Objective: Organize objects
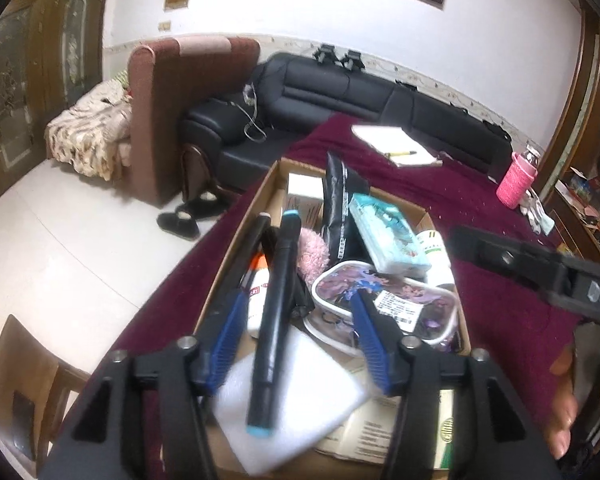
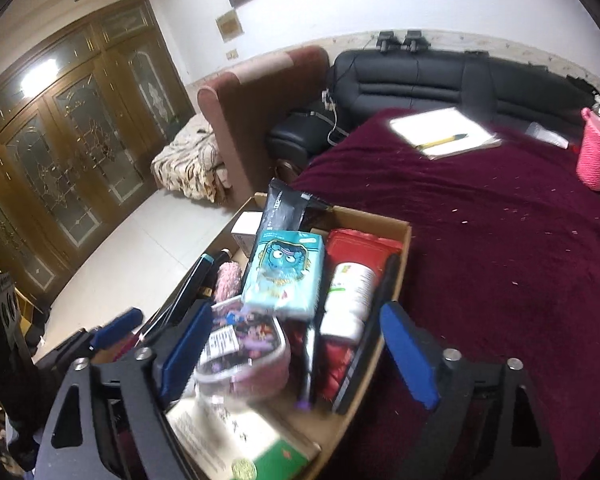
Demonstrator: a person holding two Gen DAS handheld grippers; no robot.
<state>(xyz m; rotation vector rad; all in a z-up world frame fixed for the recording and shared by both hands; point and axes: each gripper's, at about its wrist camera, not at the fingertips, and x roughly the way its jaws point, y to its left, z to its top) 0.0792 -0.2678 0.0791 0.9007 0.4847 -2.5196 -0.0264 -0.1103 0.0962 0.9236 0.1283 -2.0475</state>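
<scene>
A cardboard box [image 1: 260, 196] on a maroon table holds several objects: a black marker with teal ends [image 1: 274, 320], a teal tissue pack [image 1: 388, 236], a clear printed pouch [image 1: 380, 300], a black packet [image 1: 340, 208], a white bottle [image 1: 434, 248] and white foam [image 1: 300, 404]. My left gripper [image 1: 296, 316] is open above the box, the marker lying loose between its fingers. My right gripper [image 2: 296, 332] is open over the box's right side [image 2: 404, 236], with the pouch [image 2: 244, 348], tissue pack [image 2: 284, 272] and white bottle [image 2: 348, 296] below it.
A notebook with a yellow pen [image 2: 444, 132] and a pink-sleeved bottle [image 2: 594, 148] lie on the maroon cloth [image 2: 500, 240] beyond the box. A black sofa [image 1: 340, 92], a brown armchair [image 1: 156, 120] and slippers [image 1: 188, 212] stand behind. A wooden chair [image 1: 16, 392] is at lower left.
</scene>
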